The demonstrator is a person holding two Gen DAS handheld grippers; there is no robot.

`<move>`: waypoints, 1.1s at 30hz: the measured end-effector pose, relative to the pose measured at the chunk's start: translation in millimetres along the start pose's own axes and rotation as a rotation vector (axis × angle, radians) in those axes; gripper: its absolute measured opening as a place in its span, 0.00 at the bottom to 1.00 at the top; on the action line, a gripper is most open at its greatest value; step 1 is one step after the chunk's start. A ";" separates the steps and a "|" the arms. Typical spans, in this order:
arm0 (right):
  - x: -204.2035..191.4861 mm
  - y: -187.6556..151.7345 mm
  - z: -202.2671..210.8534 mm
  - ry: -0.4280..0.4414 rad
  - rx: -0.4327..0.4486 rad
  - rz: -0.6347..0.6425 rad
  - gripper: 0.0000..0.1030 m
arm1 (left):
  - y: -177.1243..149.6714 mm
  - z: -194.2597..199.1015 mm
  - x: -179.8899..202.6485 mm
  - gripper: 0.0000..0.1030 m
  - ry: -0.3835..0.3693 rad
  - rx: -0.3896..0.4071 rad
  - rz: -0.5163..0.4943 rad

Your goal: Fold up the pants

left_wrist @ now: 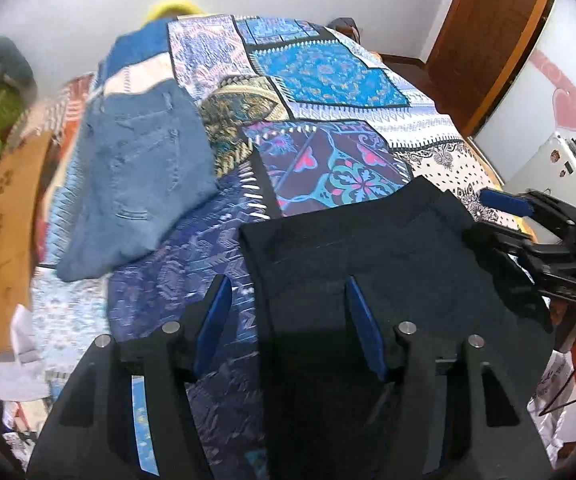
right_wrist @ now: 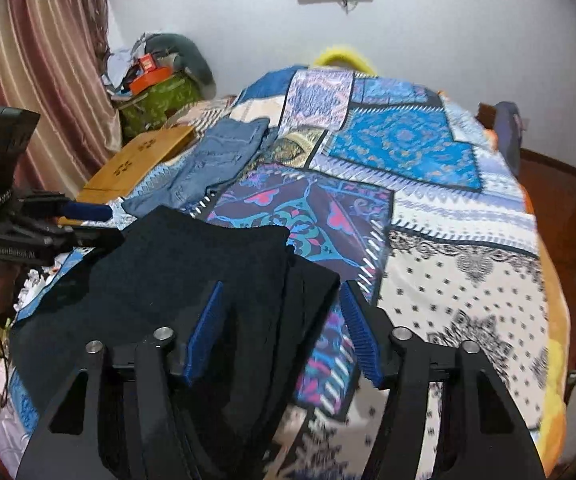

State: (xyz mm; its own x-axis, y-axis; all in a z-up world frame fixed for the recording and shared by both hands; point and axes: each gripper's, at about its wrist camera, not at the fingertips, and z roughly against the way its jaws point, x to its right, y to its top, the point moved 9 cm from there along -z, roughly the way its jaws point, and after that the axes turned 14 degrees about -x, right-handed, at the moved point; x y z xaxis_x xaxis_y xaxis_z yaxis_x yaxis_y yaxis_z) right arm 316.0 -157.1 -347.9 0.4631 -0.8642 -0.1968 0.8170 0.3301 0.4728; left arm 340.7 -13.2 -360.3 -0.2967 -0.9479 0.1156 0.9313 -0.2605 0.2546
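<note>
Folded black pants (left_wrist: 388,248) lie at lower centre on a patchwork bedspread (left_wrist: 328,80). The left gripper (left_wrist: 288,308) and the right gripper (right_wrist: 281,308) hover over them, jaws parted, pads not pressing the cloth. Folded blue jeans (left_wrist: 139,168) lie at upper left.

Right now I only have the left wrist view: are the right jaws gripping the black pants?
Observer: No. The right gripper is open, its jaws apart on either side of the right edge of the black pants.
Operator: Is that edge a single layer?
Observer: No, it shows several stacked layers, folded over.
Operator: What lies to the right of it?
Observer: White patterned bedspread, out to an orange blanket edge.
</note>
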 end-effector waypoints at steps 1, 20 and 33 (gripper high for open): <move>0.1 0.8 -5.9 0.013 -0.014 0.005 0.43 | 1.5 -1.2 1.1 0.58 -0.005 0.008 -0.001; -26.3 16.9 16.1 -0.055 0.129 0.119 0.16 | 10.2 31.5 31.5 0.24 0.133 0.165 -0.121; 13.6 17.0 -23.6 -0.086 0.035 -0.011 0.25 | 44.6 -31.5 22.1 0.41 0.234 0.036 -0.155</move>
State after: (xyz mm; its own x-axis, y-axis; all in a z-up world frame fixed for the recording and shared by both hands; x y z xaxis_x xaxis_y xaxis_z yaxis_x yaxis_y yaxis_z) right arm 344.3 -154.3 -362.8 0.4218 -0.8975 -0.1288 0.8087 0.3082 0.5009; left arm 382.3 -51.5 -376.7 -0.3743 -0.9149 -0.1511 0.8694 -0.4029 0.2860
